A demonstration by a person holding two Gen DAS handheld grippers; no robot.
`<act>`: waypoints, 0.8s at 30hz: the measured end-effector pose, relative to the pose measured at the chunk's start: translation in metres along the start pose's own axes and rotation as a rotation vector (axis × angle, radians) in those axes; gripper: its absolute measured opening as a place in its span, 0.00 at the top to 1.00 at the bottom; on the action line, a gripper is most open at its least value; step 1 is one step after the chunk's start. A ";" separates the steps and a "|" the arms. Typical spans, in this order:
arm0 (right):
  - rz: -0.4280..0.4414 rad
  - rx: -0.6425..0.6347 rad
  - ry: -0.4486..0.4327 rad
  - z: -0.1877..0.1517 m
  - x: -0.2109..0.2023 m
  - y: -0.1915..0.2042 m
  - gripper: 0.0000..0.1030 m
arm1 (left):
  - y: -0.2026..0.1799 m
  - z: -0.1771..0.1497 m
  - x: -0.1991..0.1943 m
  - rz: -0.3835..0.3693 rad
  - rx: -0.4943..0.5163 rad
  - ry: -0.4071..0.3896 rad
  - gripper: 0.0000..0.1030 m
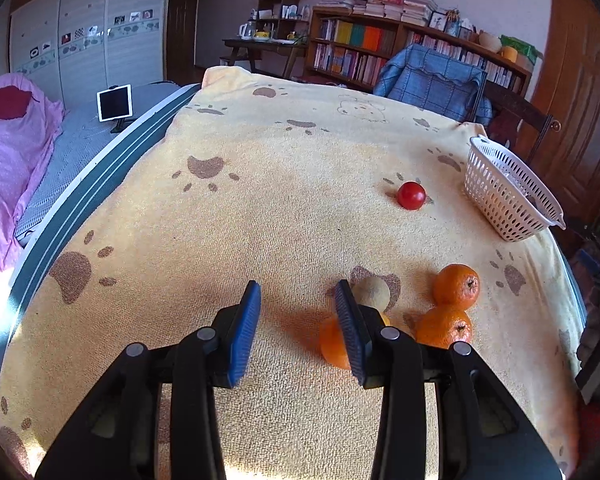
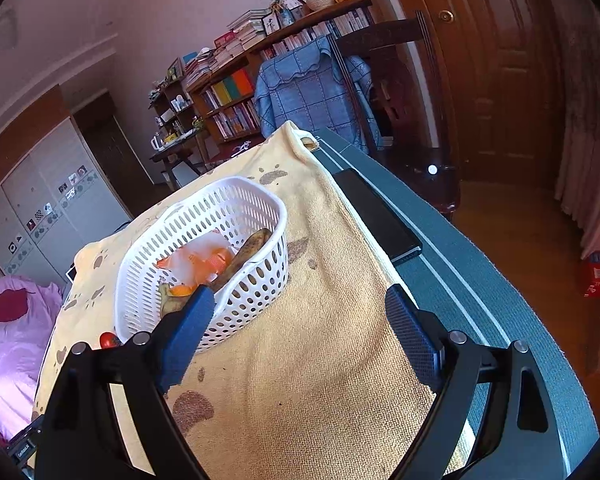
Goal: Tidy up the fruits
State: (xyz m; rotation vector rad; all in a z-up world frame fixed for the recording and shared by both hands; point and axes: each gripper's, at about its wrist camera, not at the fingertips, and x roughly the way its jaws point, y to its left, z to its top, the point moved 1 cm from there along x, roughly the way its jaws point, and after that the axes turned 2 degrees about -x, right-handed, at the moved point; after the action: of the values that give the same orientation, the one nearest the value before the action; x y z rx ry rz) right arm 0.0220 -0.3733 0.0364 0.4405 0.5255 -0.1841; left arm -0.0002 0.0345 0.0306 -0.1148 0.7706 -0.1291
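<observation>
In the left wrist view my left gripper (image 1: 298,286) hovers low over the yellow paw-print towel (image 1: 260,200), open, with nothing between its blue pads. An orange (image 1: 332,346) lies just right of it, half hidden behind the right finger (image 1: 350,332). Past it sit a beige round fruit (image 1: 374,292) and two tangerines (image 1: 456,286) (image 1: 444,326). A red tomato (image 1: 411,195) lies farther off, near the white basket (image 1: 508,188). In the right wrist view my right gripper (image 2: 300,294) stands wide open and empty beside the basket (image 2: 260,280), which holds orange peel (image 2: 198,262) and a brown banana-like piece (image 2: 244,254).
The towel (image 2: 320,360) covers a table with a grey striped edge (image 2: 480,288); a black flat object (image 2: 376,216) lies on that edge. The tomato (image 2: 109,339) shows left of the basket. A chair with a blue cover (image 2: 304,92) and bookshelves (image 1: 380,52) stand beyond; a bed (image 1: 12,160) is at the left.
</observation>
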 end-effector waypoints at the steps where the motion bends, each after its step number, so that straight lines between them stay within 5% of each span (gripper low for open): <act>1: 0.003 0.003 0.000 0.000 0.000 0.000 0.14 | -0.003 -0.004 -0.004 -0.003 0.016 0.000 0.57; 10: 0.020 0.003 0.005 -0.001 -0.002 0.001 0.14 | -0.029 -0.016 -0.006 -0.072 0.044 0.034 0.52; 18: 0.028 0.010 0.010 -0.002 -0.002 0.001 0.14 | -0.032 -0.016 0.016 -0.047 0.025 0.096 0.52; 24: 0.040 0.013 0.024 -0.004 -0.001 0.001 0.14 | -0.029 -0.016 0.024 -0.061 0.002 0.131 0.59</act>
State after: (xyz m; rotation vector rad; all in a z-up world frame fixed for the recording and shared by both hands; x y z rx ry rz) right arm 0.0194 -0.3704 0.0345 0.4662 0.5384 -0.1443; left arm 0.0029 0.0014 0.0069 -0.1293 0.8978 -0.1972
